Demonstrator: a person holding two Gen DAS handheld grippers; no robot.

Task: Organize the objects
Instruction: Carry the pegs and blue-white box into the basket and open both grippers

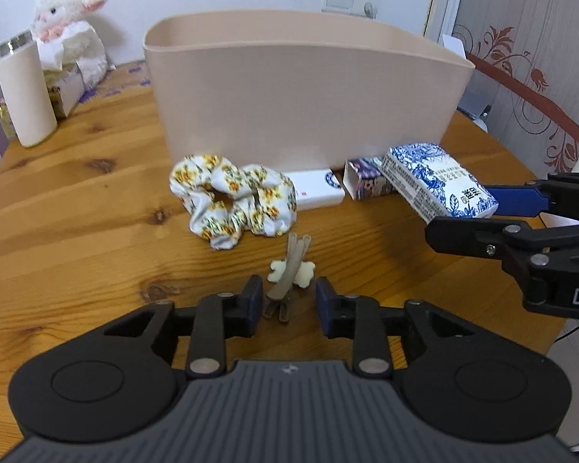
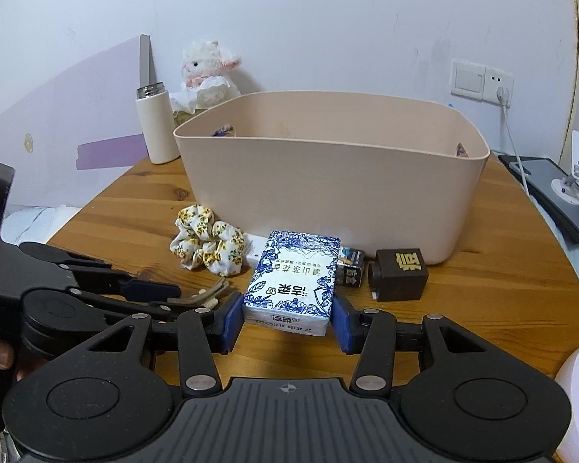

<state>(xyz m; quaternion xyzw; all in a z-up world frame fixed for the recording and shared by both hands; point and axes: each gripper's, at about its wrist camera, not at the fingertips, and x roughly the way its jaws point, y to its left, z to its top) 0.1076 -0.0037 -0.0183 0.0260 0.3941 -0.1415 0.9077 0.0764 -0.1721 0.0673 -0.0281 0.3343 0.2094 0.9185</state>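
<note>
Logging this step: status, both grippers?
Right gripper shut on tissue pack. Left gripper open around hair clip. Bin ahead, unobstructed.

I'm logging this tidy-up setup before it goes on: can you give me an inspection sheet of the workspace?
Surface: round wooden table, knots in the grain.
Job's things: beige bin; floral scrunchie, hair clip, white box, small printed box, dark cube in front of it.
Clutter: cream flask, plush lamb, phone stand.
Grippers: left gripper open, pads either side of the hair clip; right gripper shut on the tissue pack, which looks raised off the table.
Cables: white cord from the wall socket.
Surroundings: white wall, patterned panel.
</note>
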